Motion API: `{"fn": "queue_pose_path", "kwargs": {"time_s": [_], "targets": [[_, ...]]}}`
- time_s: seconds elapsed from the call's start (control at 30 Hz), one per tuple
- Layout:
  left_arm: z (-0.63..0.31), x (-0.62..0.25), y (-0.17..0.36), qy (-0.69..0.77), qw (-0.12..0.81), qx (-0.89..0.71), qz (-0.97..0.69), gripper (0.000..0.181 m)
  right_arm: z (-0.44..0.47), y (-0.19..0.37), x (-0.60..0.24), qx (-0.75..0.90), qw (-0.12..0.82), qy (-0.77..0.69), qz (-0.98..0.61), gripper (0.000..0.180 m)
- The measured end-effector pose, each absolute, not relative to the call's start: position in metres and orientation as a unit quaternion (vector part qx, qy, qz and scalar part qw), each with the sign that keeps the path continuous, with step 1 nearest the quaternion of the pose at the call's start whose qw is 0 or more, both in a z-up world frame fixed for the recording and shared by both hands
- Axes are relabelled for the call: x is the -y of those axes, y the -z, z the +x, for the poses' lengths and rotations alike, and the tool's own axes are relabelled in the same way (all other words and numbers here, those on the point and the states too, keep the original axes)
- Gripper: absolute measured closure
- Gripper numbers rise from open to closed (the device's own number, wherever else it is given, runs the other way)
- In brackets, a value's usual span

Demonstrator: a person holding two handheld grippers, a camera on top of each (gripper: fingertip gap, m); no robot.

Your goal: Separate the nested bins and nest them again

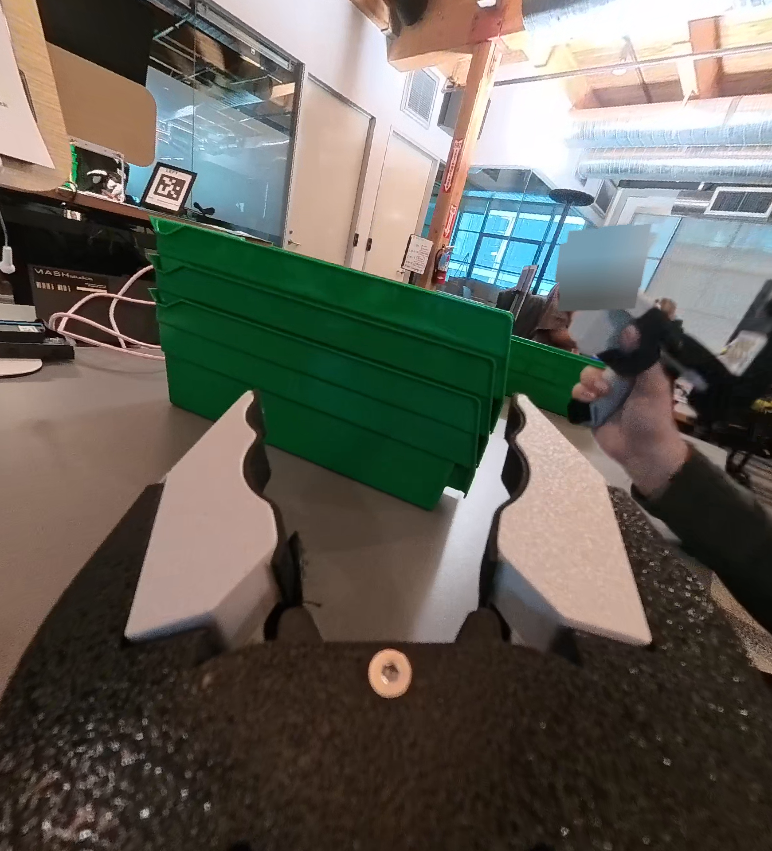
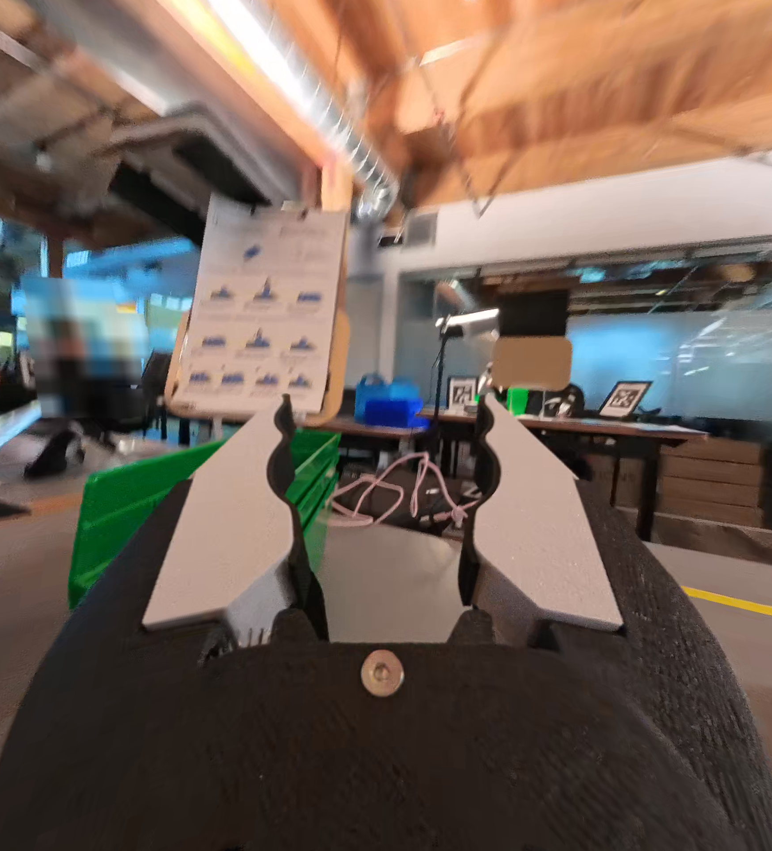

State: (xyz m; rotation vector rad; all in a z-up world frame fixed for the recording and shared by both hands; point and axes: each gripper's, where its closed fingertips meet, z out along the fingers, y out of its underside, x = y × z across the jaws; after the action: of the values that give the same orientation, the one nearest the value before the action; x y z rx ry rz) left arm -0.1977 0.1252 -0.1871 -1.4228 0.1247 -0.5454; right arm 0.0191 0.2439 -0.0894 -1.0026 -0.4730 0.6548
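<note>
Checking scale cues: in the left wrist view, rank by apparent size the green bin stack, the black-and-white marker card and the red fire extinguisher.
1. green bin stack
2. marker card
3. fire extinguisher
The last two stand farther back, so true sizes stay unsure.

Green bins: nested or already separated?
Mostly nested: green bins show several stepped rims stacked together on the table. Another green bin sits behind, apart.

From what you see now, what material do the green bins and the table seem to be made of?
The green bins look like moulded plastic with a smooth, slightly glossy finish: thin walls, even colour, raised rim lines and soft highlights. The table seems to have a matte grey laminate or painted top; it is flat and uniform and shows only dull reflections. What lies under that surface cannot be told.
</note>
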Motion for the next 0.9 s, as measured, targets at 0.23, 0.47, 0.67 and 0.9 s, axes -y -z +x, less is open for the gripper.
{"fn": "queue_pose_path", "kwargs": {"time_s": [0.23,0.47,0.67,0.9], "targets": [[-0.2,-0.125,0.187,0.247,0.724,-0.05,-0.643,0.079,0.03,0.108,-0.256,0.201,0.755,-0.361,-0.509,0.101],[-0.2,-0.127,0.188,0.244,0.721,-0.05,-0.647,0.079,-0.06,0.105,-0.26,0.326,0.575,-0.407,-0.63,0.048],[-0.201,-0.125,0.185,0.255,0.726,-0.046,-0.637,0.079,-0.151,0.134,-0.271,0.471,0.293,-0.282,-0.783,0.033],[-0.201,-0.124,0.184,0.256,0.727,-0.048,-0.635,0.078,-0.167,0.187,-0.289,0.467,0.134,-0.145,-0.862,0.04]]}}
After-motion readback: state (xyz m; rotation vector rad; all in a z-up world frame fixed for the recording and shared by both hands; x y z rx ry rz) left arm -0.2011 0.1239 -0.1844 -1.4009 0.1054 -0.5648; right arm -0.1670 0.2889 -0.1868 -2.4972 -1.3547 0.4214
